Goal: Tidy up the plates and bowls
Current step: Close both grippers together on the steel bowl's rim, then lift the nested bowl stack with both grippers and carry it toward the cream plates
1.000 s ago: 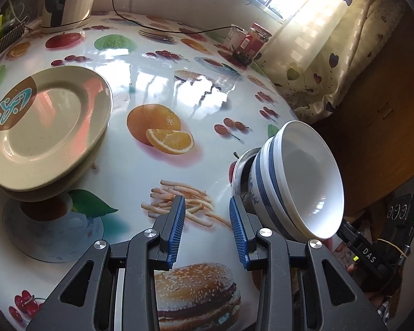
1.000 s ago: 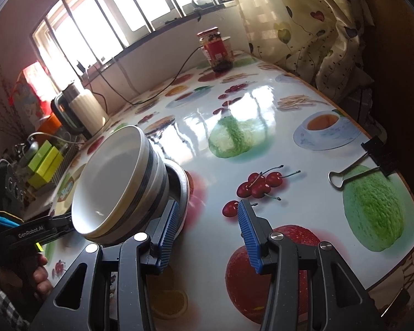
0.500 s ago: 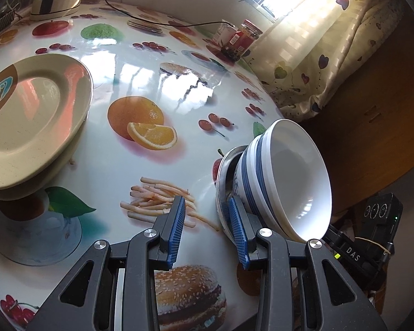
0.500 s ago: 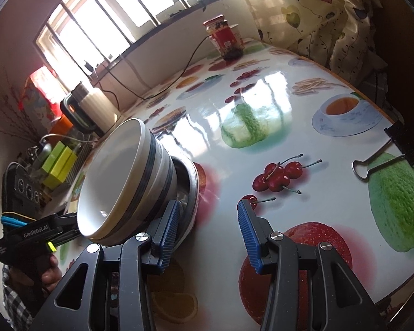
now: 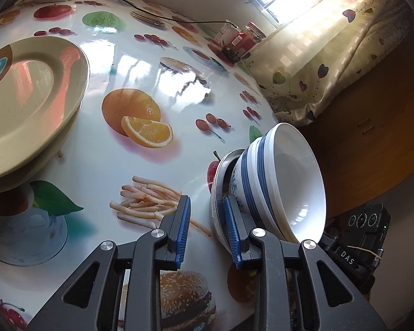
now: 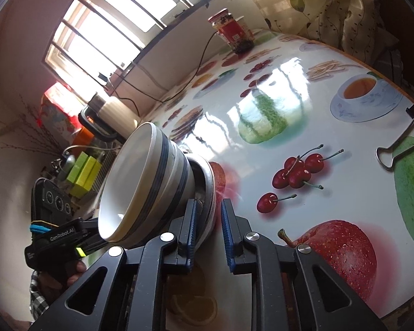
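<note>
Bowls: blue-banded white bowls nested in a steel bowl, one stack at the near edge of the table. It seems to sit on the table, though the contact is hard to make out.
Left gripper: jaws have just been closing with the steel rim between them. One finger is inside the rim against the white bowls, the other outside with a strip of table showing before it, so it is not gripping yet.
Right gripper: jaws have just been closing on the opposite side of the same rim and now stand narrow. The inner pad looks to touch, but I cannot tell whether the outer one presses.
Step in hand: a two-sided pinch on the steel rim, probably to carry the whole stack.
Doing it well: close both sides fully before any lift, then raise both hands together and level — the upper bowls sit loose and could slide.
Plates: stacked at the far left, well apart from the bowls.
</note>
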{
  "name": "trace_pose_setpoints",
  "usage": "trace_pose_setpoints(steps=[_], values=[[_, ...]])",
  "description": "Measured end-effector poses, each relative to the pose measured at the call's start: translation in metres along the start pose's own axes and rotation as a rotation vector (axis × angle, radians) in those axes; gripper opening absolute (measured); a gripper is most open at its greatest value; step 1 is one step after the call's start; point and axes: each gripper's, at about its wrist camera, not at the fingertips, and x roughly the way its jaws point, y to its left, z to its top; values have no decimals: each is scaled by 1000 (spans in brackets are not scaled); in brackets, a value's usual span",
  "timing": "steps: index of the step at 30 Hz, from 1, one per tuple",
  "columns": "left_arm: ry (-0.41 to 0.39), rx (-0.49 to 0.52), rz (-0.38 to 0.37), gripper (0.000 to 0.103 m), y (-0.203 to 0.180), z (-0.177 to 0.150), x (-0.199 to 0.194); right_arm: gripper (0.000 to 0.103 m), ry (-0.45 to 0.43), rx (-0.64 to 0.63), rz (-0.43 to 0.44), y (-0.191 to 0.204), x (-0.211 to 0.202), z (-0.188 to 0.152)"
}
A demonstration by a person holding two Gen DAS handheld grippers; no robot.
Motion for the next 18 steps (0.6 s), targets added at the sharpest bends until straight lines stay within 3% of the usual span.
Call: trace_pose_setpoints(steps=[9,18], values=[[-6,20,-14,10,-5,-1,0,13,1,94,78,-11,1,-1],[-7,32,-4,9,-9,0,0,13,-1,90,64,-10,1,-2]])
